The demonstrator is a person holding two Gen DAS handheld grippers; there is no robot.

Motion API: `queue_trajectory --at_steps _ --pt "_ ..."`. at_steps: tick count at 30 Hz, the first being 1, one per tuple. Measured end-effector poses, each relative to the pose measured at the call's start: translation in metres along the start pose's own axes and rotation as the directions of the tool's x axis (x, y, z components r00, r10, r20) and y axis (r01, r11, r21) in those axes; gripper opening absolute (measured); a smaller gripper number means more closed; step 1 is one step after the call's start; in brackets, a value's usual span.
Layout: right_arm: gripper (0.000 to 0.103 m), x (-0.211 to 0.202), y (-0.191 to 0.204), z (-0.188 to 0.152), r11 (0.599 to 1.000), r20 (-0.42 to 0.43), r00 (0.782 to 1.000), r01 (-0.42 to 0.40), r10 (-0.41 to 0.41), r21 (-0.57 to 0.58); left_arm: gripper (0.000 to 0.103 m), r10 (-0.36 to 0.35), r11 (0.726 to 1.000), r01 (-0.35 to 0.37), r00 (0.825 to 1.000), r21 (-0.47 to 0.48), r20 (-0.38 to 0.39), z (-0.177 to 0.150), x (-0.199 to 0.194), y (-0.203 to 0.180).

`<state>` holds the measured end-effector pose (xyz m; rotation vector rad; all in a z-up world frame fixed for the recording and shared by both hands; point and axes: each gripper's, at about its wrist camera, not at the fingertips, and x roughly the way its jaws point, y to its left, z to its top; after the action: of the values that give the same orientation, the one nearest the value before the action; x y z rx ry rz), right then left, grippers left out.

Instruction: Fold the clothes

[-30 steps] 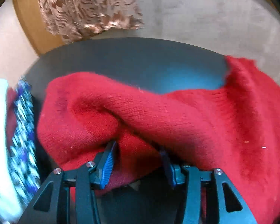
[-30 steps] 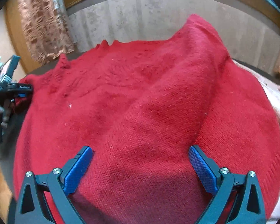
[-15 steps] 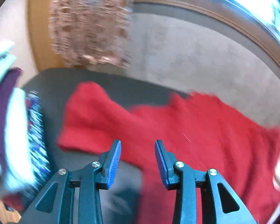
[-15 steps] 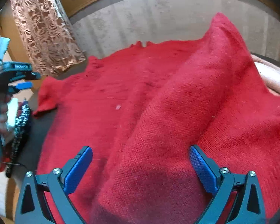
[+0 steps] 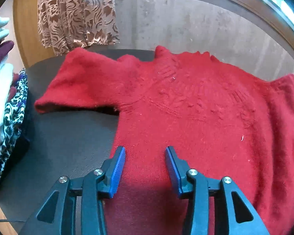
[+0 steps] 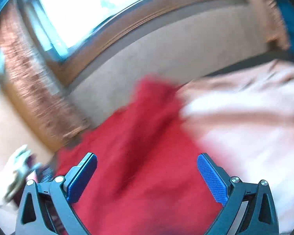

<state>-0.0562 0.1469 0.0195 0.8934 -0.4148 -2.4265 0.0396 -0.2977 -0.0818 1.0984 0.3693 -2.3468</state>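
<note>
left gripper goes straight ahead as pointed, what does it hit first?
Likely the red sweater: the open left gripper points over its body toward the neckline, nothing between. Height above the knit is unclear.

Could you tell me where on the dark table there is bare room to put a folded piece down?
The bare patch of dark table lies between the red sweater body, its outstretched sleeve and the stacked clothes at the left edge. Elsewhere the sweater covers the top, and a pale garment crowds its right side.
</note>
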Motion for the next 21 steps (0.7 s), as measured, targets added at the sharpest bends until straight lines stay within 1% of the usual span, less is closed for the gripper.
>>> queue_trajectory --at_steps 2,4,5,6,8,10,11,12,15,17,18,19,21 --pt "0.103 0.018 -0.032 0.03 0.993 -0.031 0.993 0.116 -0.117 -0.013 0.045 0.002 1.0 -0.002 1.0 0.0 0.004 0.0 -0.001 0.0" --pt "0.103 0.05 -0.055 0.05 0.981 -0.116 0.974 0.189 -0.193 -0.042 0.046 0.031 0.999 -0.031 0.999 0.025 0.006 -0.001 0.0 -0.005" --pt "0.103 0.063 -0.062 0.055 0.975 -0.145 0.965 0.213 -0.221 -0.069 0.046 0.047 0.998 -0.047 0.999 0.036 0.009 -0.004 -0.002 -0.009" --pt "0.103 0.077 -0.068 0.059 0.963 -0.175 0.949 0.245 -0.262 -0.112 0.046 0.047 0.998 -0.047 0.999 0.035 0.008 -0.002 -0.001 -0.009" --pt "0.103 0.103 -0.074 0.06 0.915 -0.222 0.902 0.315 -0.371 -0.25 0.047 0.046 0.998 -0.046 0.999 0.034 0.007 0.0 0.001 -0.008" --pt "0.103 0.108 -0.075 0.055 0.864 -0.21 0.88 0.326 -0.425 -0.383 0.047 0.037 0.999 -0.037 0.999 0.027 0.005 0.0 0.0 -0.007" --pt "0.103 0.108 -0.078 0.054 0.848 -0.209 0.874 0.325 -0.439 -0.419 0.048 0.035 0.999 -0.035 0.999 0.03 0.003 0.002 0.004 -0.005" --pt "0.103 0.104 -0.085 0.055 0.852 -0.22 0.873 0.321 -0.436 -0.414 0.048 0.035 0.999 -0.035 0.999 0.037 0.002 0.005 0.008 -0.004" --pt "0.103 0.087 -0.106 0.054 0.834 -0.217 0.861 0.336 -0.46 -0.438 0.053 0.051 0.993 -0.051 0.999 0.107 0.005 0.006 0.009 -0.006" --pt "0.103 0.072 -0.127 0.056 0.839 -0.216 0.852 0.368 -0.477 -0.401 0.062 0.067 0.986 -0.067 0.998 0.153 0.007 0.009 0.012 -0.004" --pt "0.103 0.064 -0.138 0.057 0.84 -0.217 0.846 0.387 -0.488 -0.38 0.072 0.082 0.983 -0.082 0.997 0.163 0.005 0.011 0.014 0.001" --pt "0.103 0.056 -0.148 0.058 0.839 -0.219 0.838 0.406 -0.5 -0.364 0.078 0.089 0.982 -0.087 0.996 0.168 -0.004 0.014 0.017 0.009" --pt "0.103 0.043 -0.162 0.059 0.835 -0.225 0.823 0.438 -0.522 -0.333 0.086 0.102 0.983 -0.098 0.995 0.155 -0.022 0.022 0.024 0.023"
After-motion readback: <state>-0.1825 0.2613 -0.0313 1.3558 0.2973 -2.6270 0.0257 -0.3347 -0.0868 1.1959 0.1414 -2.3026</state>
